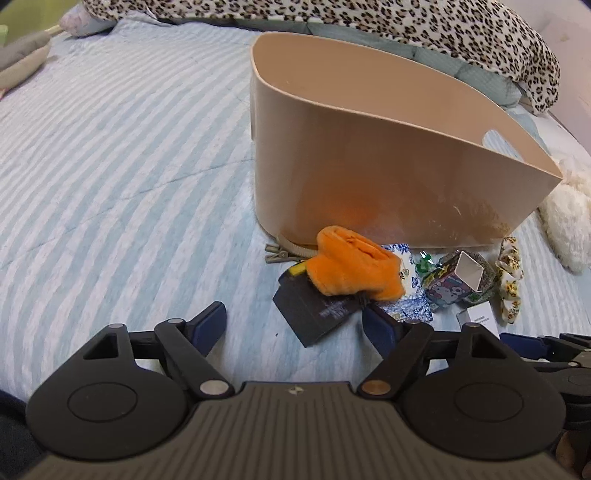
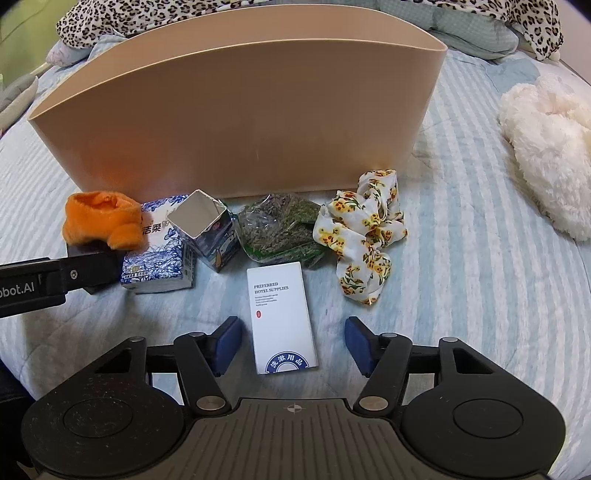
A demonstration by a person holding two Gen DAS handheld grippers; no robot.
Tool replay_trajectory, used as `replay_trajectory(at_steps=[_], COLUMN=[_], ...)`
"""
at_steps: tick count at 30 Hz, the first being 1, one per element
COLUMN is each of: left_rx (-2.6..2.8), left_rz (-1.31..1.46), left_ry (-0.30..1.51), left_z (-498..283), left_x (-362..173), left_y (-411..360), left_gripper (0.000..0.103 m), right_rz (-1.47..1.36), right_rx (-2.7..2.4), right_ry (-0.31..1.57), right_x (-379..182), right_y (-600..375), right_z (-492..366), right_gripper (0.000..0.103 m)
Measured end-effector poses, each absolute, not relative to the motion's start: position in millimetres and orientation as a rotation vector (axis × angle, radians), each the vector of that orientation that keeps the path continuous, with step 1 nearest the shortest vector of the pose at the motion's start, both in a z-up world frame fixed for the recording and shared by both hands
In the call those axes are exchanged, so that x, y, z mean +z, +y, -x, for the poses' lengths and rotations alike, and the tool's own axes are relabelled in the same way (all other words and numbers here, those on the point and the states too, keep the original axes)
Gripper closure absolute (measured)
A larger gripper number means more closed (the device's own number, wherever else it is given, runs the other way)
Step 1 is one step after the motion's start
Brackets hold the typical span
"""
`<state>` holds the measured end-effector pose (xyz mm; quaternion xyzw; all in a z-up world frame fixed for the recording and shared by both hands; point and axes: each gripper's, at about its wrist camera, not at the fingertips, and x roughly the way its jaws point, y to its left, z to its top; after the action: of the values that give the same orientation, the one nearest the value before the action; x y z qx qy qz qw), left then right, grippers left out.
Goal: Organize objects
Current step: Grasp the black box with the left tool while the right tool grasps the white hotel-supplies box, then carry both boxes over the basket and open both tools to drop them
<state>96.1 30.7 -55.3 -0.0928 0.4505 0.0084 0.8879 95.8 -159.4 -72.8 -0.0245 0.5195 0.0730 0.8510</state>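
Note:
A tan plastic bin (image 1: 369,177) (image 2: 236,122) stands on the striped bed. In front of it lie an orange plush piece (image 1: 351,266) (image 2: 99,221), a black card (image 1: 314,310), a blue-and-white tissue pack (image 2: 159,251), an open printed carton (image 2: 207,229) (image 1: 461,280), a bag of dried herbs (image 2: 280,229), a floral scrunchie (image 2: 365,236) (image 1: 511,280) and a white hotel-supplies box (image 2: 282,317). My left gripper (image 1: 295,325) is open, just short of the black card. My right gripper (image 2: 291,343) is open, its fingers on either side of the white box.
A white fluffy plush (image 2: 546,147) lies right of the bin. A leopard-print blanket (image 1: 406,26) and pillows lie behind it. The left gripper's arm (image 2: 48,284) reaches in at the left of the right wrist view. Striped bedding (image 1: 122,166) stretches left of the bin.

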Motion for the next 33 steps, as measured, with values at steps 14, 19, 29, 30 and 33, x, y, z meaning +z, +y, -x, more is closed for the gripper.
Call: replay_trajectory(at_steps=[14, 19, 29, 30, 33], left_rx=[0.075, 0.052, 0.03, 0.028, 0.024], left_rz=[0.1, 0.122, 0.145, 0.147, 0.151], left_ry=[0.97, 0.958, 0.876, 0.865, 0.835], left_z=[-101, -95, -74, -74, -73], left_x=[-65, -60, -27, -23, -10], left_y=[30, 41, 50, 52, 52], left_gripper=[0.059, 0.069, 0.069, 0.069, 0.069], right_rz=[0.046, 0.046, -0.039, -0.043, -0.06], right_rx=[0.189, 0.204, 0.213, 0.211, 0.21], right_ry=[1.078, 1.066, 1.021, 1.008, 0.968], right_x=[-66, -60, -48, -45, -31], right_y=[-146, -141, -169, -173, -182], right_z=[-81, -70, -89, -89, -88], right_gripper=[0.062, 0.074, 0.074, 0.074, 0.074])
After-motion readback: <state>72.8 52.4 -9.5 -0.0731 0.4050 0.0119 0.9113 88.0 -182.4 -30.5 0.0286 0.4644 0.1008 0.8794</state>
